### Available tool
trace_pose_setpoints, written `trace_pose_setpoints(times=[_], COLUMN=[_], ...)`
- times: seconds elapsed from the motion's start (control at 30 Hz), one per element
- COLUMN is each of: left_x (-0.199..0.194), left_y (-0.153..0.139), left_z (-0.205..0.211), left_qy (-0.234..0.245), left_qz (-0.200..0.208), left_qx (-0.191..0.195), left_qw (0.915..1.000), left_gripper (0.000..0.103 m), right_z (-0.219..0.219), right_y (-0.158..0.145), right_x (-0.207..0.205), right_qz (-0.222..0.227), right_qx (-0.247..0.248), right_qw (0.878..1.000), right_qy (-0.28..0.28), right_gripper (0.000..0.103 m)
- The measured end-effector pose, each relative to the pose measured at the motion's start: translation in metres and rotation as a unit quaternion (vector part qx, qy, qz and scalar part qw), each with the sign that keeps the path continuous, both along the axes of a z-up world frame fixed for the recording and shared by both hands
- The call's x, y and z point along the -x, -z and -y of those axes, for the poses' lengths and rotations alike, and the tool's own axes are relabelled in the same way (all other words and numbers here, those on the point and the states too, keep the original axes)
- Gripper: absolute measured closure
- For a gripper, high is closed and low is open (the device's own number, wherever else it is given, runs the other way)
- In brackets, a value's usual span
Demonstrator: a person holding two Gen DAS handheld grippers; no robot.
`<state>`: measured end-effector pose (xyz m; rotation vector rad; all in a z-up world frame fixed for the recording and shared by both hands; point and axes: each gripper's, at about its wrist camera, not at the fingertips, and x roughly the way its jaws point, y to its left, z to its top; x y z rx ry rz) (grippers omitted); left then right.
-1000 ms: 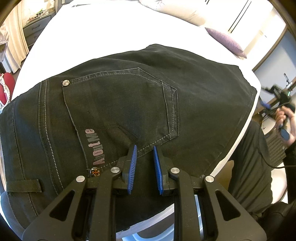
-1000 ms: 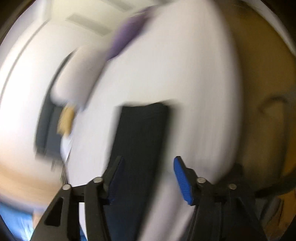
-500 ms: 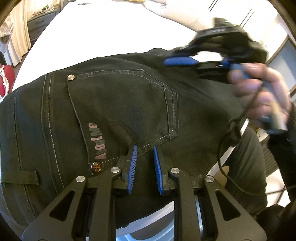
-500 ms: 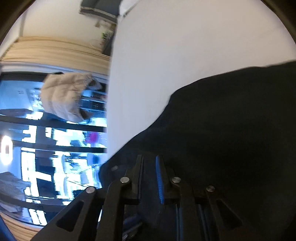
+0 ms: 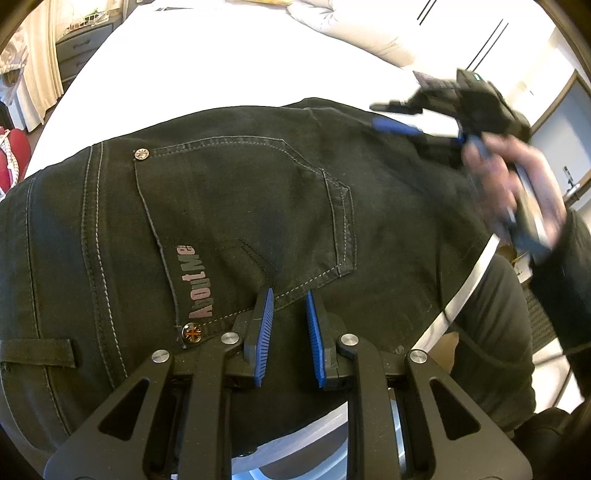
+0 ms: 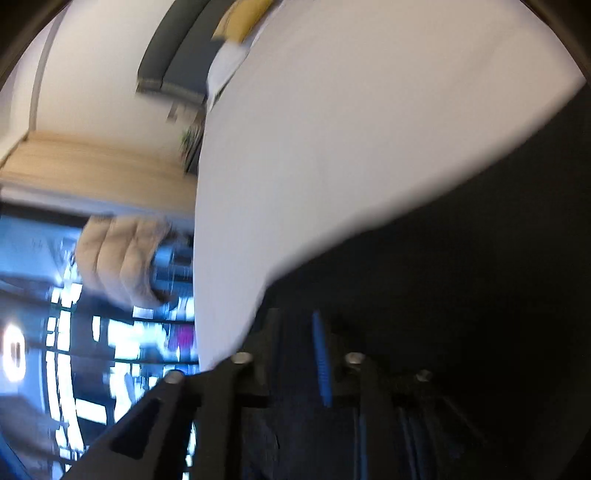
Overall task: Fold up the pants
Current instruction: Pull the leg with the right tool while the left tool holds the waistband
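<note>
Black pants (image 5: pixel 240 206) lie folded on the white bed (image 5: pixel 221 62), back pocket with "AboutMe" lettering facing up. My left gripper (image 5: pixel 290 293) hovers low over the pocket's near corner. Its blue pads stand a narrow gap apart with nothing pinched. A hand (image 5: pixel 517 184) holds my right gripper (image 5: pixel 376 116) above the pants' far right edge. In the blurred right wrist view the right gripper (image 6: pixel 295 321) points across the dark pants (image 6: pixel 461 295) toward the bed sheet (image 6: pixel 369 129). Its jaws are opening from a narrow gap, and I see no fabric pinched between them.
A pale pillow (image 5: pixel 354 33) lies at the head of the bed. A grey dresser (image 5: pixel 81 51) and curtains stand beyond the bed's left side. The person's dark-trousered leg (image 5: pixel 491 332) is at the bed's right edge. Windows and a beige jacket (image 6: pixel 122 258) appear in the right wrist view.
The right gripper swung in from beyond the bed's right edge to above the pants' far right part, and its jaws narrowed from wide apart. The left gripper stayed put.
</note>
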<state>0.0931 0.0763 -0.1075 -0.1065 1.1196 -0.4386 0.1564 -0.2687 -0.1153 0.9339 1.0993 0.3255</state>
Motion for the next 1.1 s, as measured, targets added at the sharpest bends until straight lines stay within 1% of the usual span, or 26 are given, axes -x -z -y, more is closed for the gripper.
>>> trace_pose_setpoints(times=[0.03,0.07,0.1,0.13,0.17,0.23,0.27,0.33,0.37,0.4,0.43,0.47,0.5,0.53,0.57,0.6,0.63,0.67,0.73,0.77,0.83,0.9,0.97,1.0,1.07,1.1], left_x=[0.000,0.000,0.000,-0.001,-0.001,-0.001,-0.001,-0.001,-0.001,-0.001,-0.001,0.000,0.000,0.001,0.001,0.001,0.001,0.001,0.001,0.000,0.000,0.000,0.000,-0.001,-0.001,-0.001], left_y=[0.000,-0.001,-0.001,-0.002,-0.002,-0.002,-0.001,-0.003,-0.002,-0.002,-0.002,-0.001,-0.001,-0.001,0.000,0.000,0.001,0.002,0.003,0.002,0.002,0.002,0.002,0.002,0.002,0.002], left_z=[0.003,0.004,0.005,0.007,0.008,0.012,0.014,0.018,0.020,0.021,0.021,0.021,0.023,0.024,0.025,0.026,0.027,0.028,0.030,0.031,0.033,0.034,0.035,0.035,0.033,0.032], left_qy=[0.002,0.004,0.007,0.009,0.009,0.010,0.010,0.010,0.009,0.008,0.007,0.008,0.009,0.009,0.008,0.006,0.003,0.002,0.002,0.005,0.009,0.009,0.008,0.008,0.004,0.001], left_qz=[0.000,-0.001,-0.001,-0.002,-0.002,-0.001,-0.001,0.000,0.001,0.001,0.001,0.001,0.001,0.002,0.002,0.002,0.002,0.003,0.002,0.000,-0.002,-0.005,-0.008,-0.008,-0.009,-0.009], left_qx=[-0.004,-0.008,-0.012,-0.013,-0.015,-0.021,-0.025,-0.027,-0.028,-0.027,-0.028,-0.029,-0.031,-0.034,-0.035,-0.035,-0.035,-0.037,-0.040,-0.044,-0.047,-0.049,-0.050,-0.050,-0.046,-0.043], left_qw=[1.0000,1.0000,0.9999,0.9999,0.9998,0.9997,0.9996,0.9996,0.9996,0.9996,0.9996,0.9995,0.9995,0.9994,0.9994,0.9994,0.9994,0.9993,0.9992,0.9990,0.9988,0.9988,0.9987,0.9987,0.9989,0.9990], left_gripper=[0.085,0.085,0.085,0.085,0.085,0.085,0.085,0.085,0.085,0.085,0.085,0.085,0.085,0.085,0.085,0.085,0.085,0.085,0.085,0.085,0.085,0.085,0.085,0.085,0.085,0.085], right_z=[0.001,0.013,0.025,0.050,0.067,0.113,0.139,0.212,0.241,0.265,0.288,0.312,0.335,0.351,0.367,0.371,0.371,0.357,0.326,0.297,0.247,0.201,0.187,0.189,0.189,0.202], right_y=[0.010,0.023,0.032,0.043,0.045,0.038,0.033,0.035,0.037,0.037,0.034,0.023,0.011,0.002,-0.012,-0.022,-0.032,-0.045,-0.047,-0.038,-0.017,0.006,0.021,0.025,0.028,0.030], right_x=[0.007,0.022,0.029,0.041,0.053,0.073,0.078,0.101,0.112,0.117,0.121,0.124,0.129,0.135,0.145,0.150,0.152,0.147,0.133,0.123,0.110,0.094,0.076,0.068,0.049,0.042], right_qz=[-0.007,-0.012,-0.016,-0.016,-0.012,0.000,0.008,0.013,0.017,0.018,0.018,0.017,0.012,0.011,0.011,0.028,0.050,0.072,0.076,0.067,0.046,0.024,0.018,0.012,-0.002,-0.007], right_qx=[-0.001,-0.016,-0.038,-0.075,-0.089,-0.057,-0.043,-0.040,-0.044,-0.037,-0.018,0.017,0.049,0.058,0.059,0.054,0.051,0.054,0.046,0.024,-0.004,-0.019,-0.025,-0.032,-0.042,-0.026], right_qw=[1.000,1.000,0.998,0.995,0.992,0.988,0.983,0.962,0.952,0.946,0.939,0.931,0.918,0.908,0.892,0.888,0.890,0.906,0.936,0.958,0.979,0.988,0.990,0.990,0.988,0.986], right_qy=[0.002,0.019,0.038,0.070,0.088,0.143,0.177,0.269,0.301,0.322,0.342,0.365,0.393,0.415,0.448,0.455,0.450,0.414,0.340,0.277,0.200,0.153,0.137,0.137,0.149,0.162], right_gripper=[0.086,0.103,0.103,0.103,0.103,0.103,0.103,0.103,0.103,0.103,0.103,0.103,0.103,0.085,0.068,0.066,0.066,0.062,0.059,0.059,0.059,0.061,0.081,0.084,0.103,0.103])
